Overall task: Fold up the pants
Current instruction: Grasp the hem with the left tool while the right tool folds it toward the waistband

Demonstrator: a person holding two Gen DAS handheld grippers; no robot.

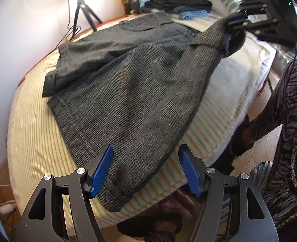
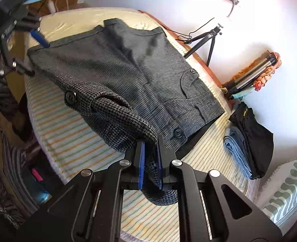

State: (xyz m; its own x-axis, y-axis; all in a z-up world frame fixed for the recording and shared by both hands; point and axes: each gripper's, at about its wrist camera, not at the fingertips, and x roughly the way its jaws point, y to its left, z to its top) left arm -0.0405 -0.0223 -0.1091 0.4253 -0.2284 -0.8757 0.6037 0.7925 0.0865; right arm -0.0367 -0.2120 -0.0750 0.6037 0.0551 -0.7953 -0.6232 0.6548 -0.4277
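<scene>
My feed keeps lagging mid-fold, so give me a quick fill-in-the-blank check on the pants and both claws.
1. The right claw is ____ on the waist corner of the grey pants.
2. The left claw hangs with its jaws ____ over a leg hem.
3. The pants lie on a ____ bed cover.
4. The folded clothes near the pillow are blue and ____.

Missing words: shut; open; striped; black

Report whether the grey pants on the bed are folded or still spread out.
Mostly spread, fold unfinished: the grey pants lie open on the bed, one waist corner lifted in the shut right gripper.
</scene>
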